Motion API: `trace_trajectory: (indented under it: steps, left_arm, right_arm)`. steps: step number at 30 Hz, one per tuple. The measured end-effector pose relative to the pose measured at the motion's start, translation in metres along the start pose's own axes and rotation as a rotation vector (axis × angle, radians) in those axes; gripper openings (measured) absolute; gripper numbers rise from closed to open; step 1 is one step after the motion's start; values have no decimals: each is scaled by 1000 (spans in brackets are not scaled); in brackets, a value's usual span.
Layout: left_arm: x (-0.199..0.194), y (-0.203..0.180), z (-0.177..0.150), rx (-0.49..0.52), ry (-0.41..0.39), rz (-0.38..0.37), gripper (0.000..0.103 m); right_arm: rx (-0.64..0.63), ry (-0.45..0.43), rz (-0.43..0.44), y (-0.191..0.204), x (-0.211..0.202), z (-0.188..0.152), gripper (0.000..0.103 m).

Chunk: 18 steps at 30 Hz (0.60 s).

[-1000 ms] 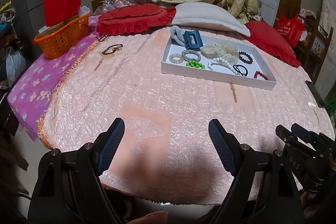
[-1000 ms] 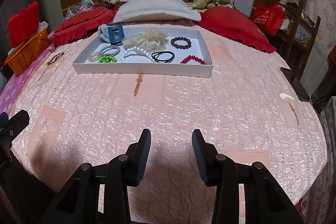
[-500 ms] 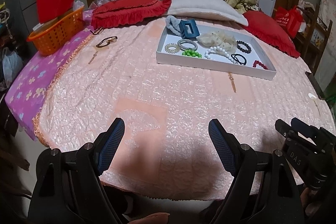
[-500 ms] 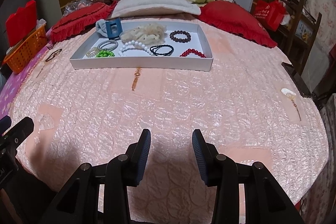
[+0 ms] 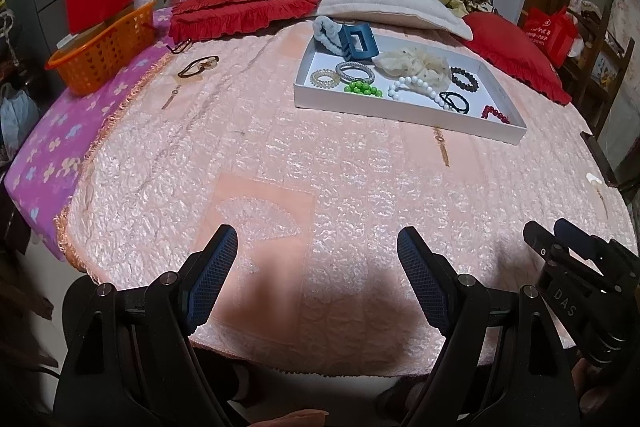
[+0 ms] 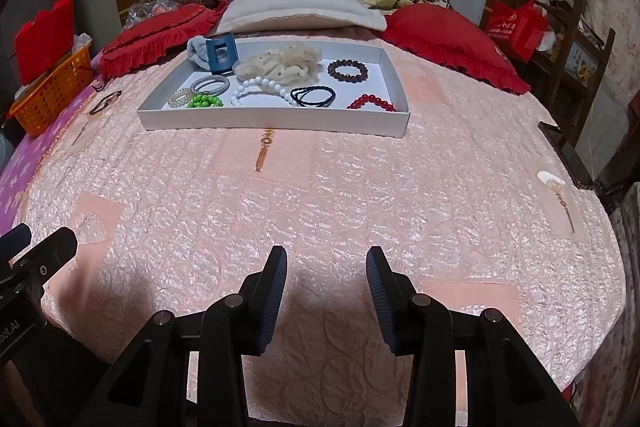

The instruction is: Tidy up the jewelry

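both views look across a bed covered by a pink quilted bedspread. the left gripper hovers over the near edge with its jaws spread wide and nothing between them. the right gripper hovers beside it with its jaws part open, likewise empty. a white tray lies well ahead of both grippers, just before the pillows. inside it, from left to right: a clear coil hair tie touching a silver bangle, a green bead bracelet, a white bead bracelet, a black hair tie, a red bead bracelet. toward the far wall of the tray lie a cream scrunchie and a dark bead bracelet. a blue claw clip stands at the far left corner against a pale blue scrunchie. a gold tassel earring lies on the bedspread just in front of the tray. a heart-shaped bangle lies well to the left, near an orange basket.
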<state>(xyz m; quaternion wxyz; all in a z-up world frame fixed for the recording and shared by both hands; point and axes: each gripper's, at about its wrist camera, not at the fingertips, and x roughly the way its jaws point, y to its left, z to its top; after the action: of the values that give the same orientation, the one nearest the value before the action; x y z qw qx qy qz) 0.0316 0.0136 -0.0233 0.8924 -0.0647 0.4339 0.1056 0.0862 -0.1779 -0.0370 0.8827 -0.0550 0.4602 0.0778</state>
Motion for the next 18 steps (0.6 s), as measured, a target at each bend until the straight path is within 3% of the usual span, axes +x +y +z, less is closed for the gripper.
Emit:
trace_trajectory:
  steps: [18]
  left_arm:
    - [3, -1, -2, 9, 15, -14, 82]
  right_arm:
    - [-9, 8, 9, 3, 3, -3, 39]
